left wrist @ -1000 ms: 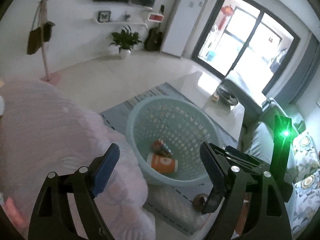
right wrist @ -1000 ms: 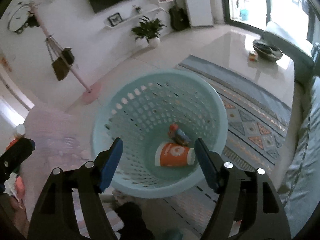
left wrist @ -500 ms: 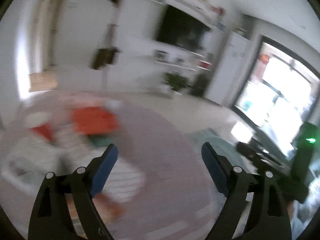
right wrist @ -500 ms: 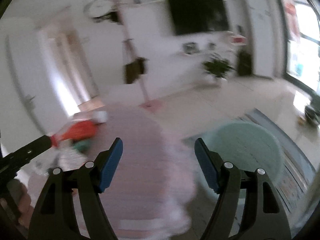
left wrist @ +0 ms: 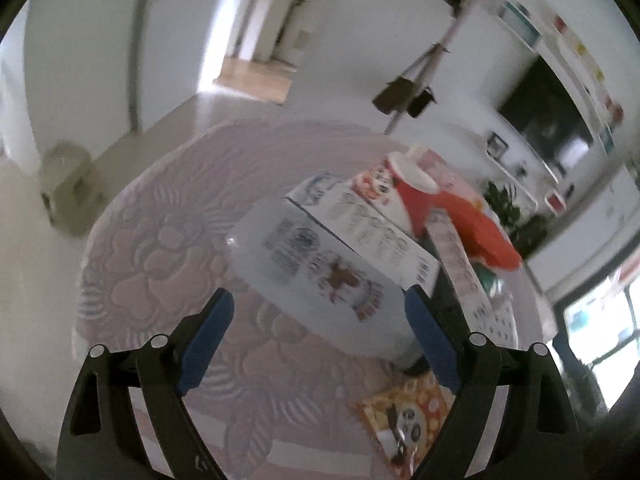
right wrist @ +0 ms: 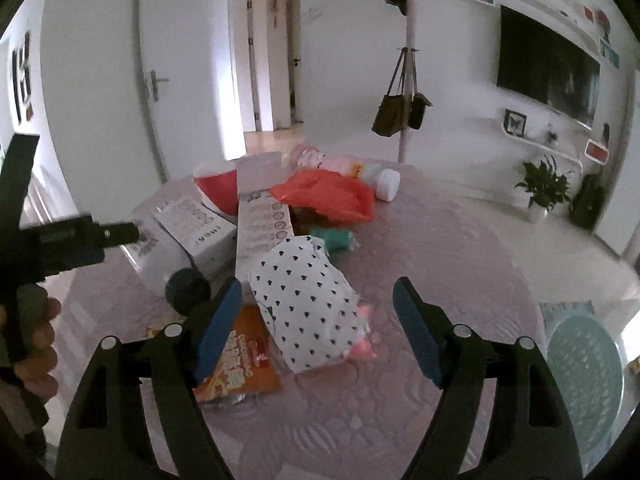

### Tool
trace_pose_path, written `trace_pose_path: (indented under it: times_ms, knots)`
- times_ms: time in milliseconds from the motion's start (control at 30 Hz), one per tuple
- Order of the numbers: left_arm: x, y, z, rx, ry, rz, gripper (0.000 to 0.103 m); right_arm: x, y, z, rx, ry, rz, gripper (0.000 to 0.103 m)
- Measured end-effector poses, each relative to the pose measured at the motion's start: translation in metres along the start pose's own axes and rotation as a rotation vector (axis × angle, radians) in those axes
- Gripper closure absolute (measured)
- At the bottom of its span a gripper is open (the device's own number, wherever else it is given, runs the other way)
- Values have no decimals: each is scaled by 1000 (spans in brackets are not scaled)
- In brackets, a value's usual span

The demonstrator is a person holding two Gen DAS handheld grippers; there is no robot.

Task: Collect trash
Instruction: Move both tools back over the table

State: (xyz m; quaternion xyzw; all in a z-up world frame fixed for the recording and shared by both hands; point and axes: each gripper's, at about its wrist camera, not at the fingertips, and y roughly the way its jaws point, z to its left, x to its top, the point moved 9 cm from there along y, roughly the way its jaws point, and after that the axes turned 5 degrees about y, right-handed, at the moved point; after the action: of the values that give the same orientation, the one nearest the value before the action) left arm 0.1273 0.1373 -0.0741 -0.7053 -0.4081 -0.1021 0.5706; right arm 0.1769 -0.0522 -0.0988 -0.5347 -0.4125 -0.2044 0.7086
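Trash lies piled on a round table with a pink quilted cloth (right wrist: 440,248). My left gripper (left wrist: 320,338) is open, just in front of a lying white plastic jug (left wrist: 320,276) with a dark cap (right wrist: 188,290); white cartons (left wrist: 372,232), a red cup (left wrist: 412,192) and a red bag (left wrist: 476,232) lie behind it. My right gripper (right wrist: 318,330) is open above a white bag with black hearts (right wrist: 312,300) and an orange snack packet (right wrist: 240,364). The left gripper (right wrist: 80,236) shows at the left of the right wrist view.
The light blue laundry basket (right wrist: 584,376) stands on the floor below the table's right edge. A coat stand with hanging bags (right wrist: 404,108), a TV (right wrist: 548,68), a potted plant (right wrist: 540,188) and doors line the far walls. A pink bottle (right wrist: 348,166) lies behind the red bag.
Both grippers have swung away from the basket on the floor to the table with the trash pile. Both stay open and empty.
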Motion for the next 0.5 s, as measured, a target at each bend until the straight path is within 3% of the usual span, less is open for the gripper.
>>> trace_pose_path:
  times_ms: [167, 233, 400, 500]
  knots:
    - [-3, 21, 12, 3, -107, 31, 18, -4, 20, -3, 26, 12, 48, 29]
    - [-6, 27, 14, 11, -133, 36, 17, -8, 28, -6, -9, 0, 68, 30]
    - [-5, 38, 7, 61, -145, 35, 16, -15, 36, 2, 5, -29, 98, 66]
    - [-7, 41, 6, 98, -145, 31, 15, -15, 33, 6, 21, -40, 81, 81]
